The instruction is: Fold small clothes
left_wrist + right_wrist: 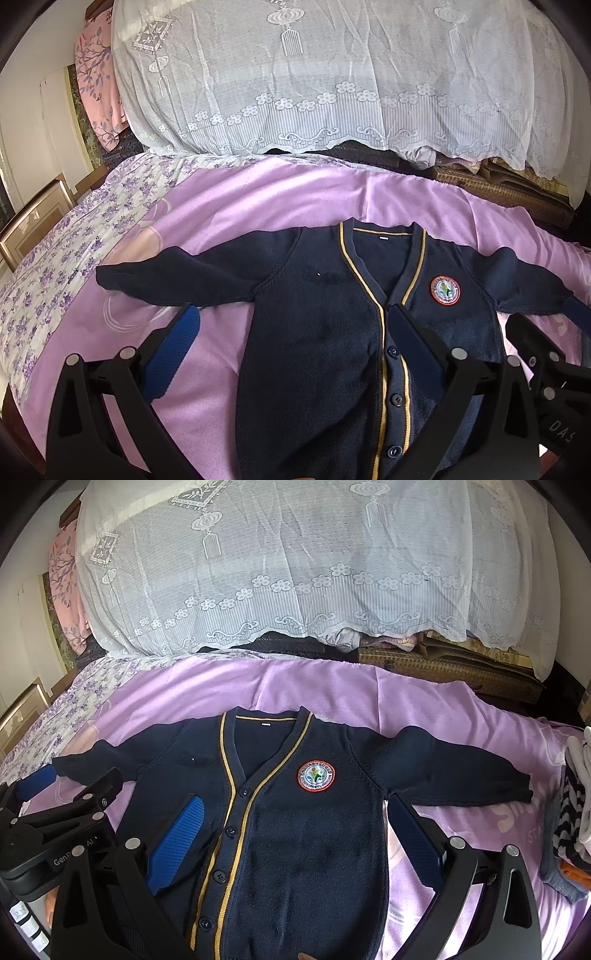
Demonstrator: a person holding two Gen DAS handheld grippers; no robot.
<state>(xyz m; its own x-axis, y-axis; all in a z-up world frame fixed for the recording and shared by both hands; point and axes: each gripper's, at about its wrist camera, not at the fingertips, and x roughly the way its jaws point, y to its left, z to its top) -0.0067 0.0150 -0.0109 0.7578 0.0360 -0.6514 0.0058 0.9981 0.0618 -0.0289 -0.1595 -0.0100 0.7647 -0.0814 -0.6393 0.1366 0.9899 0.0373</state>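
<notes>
A navy cardigan (325,332) with yellow trim is shown laid flat, front up and buttoned, on a lilac blanket (229,199), its collar toward the far side and both sleeves spread outward to left and right. A round embroidered badge (316,774) is seen on the chest panel right of the button line. The left gripper (291,347) is held above the near left half of the garment with its blue-padded fingers spread wide and nothing between them; the right gripper (295,834) is likewise spread apart over the near right half, gripping nothing. Each gripper is partly caught at the edge of the other's view.

Beyond the collar, a large mound covered by a white lace cloth (314,565) is seen along the far side, with dark and woven items showing under its hem. A purple-flowered sheet (66,258) lies to the left of the blanket, and a pink floral fabric (98,81) hangs at far left. A pile of striped and white clothes (574,805) rests at the right edge, near but apart from the right sleeve cuff.
</notes>
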